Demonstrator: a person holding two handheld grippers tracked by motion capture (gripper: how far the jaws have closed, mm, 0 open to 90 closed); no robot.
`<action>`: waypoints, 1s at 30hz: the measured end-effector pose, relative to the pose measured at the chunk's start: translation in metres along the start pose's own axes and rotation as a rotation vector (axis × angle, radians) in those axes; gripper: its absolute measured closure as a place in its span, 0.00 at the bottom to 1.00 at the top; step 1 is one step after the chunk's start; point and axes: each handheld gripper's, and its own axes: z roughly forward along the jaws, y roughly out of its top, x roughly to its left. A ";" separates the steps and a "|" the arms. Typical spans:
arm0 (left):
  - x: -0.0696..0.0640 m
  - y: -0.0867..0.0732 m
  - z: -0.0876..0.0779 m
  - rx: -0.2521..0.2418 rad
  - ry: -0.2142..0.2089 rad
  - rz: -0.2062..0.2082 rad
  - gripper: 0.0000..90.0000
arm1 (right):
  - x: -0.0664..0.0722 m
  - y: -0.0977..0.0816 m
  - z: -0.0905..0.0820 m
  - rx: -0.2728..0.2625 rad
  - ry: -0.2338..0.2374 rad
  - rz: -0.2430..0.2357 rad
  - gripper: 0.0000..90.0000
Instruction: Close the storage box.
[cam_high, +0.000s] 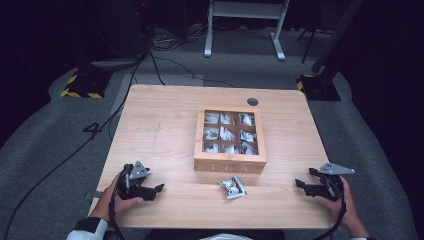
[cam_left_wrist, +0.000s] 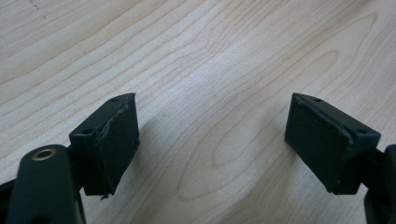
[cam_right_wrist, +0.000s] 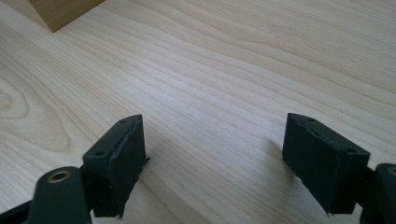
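left gripper (cam_high: 159, 188), resting at the near left corner of the worktop (cam_high: 160, 125), jaws spread wide with bare wood grain between them in its own view (cam_left_wrist: 212, 140). right gripper (cam_high: 299, 183), near the near right corner, jaws likewise apart and holding nothing (cam_right_wrist: 212, 158). between the two, close to the near edge and just in front of the box, a loose foil sachet (cam_high: 233, 187), likely a tea bag packet. judged light, thin and crinkly, somewhat slippery; best pinched by a flat edge or corner, gently, since it would crush. behind it, centre-right of the worktop, a wooden tea box (cam_high: 230, 164) with a windowed lid over nine compartments of similar sachets. faint lettering on the box front, too small to read.
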 end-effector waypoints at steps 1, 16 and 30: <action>0.000 0.000 0.000 0.000 0.001 -0.002 0.20 | 0.000 0.000 -0.001 0.000 -0.003 0.002 0.24; 0.000 0.000 0.000 0.001 0.002 -0.003 0.20 | 0.000 -0.001 -0.001 -0.001 -0.009 0.009 0.24; 0.002 0.001 0.000 0.007 -0.003 0.010 0.19 | 0.000 -0.001 -0.001 -0.001 -0.009 0.009 0.24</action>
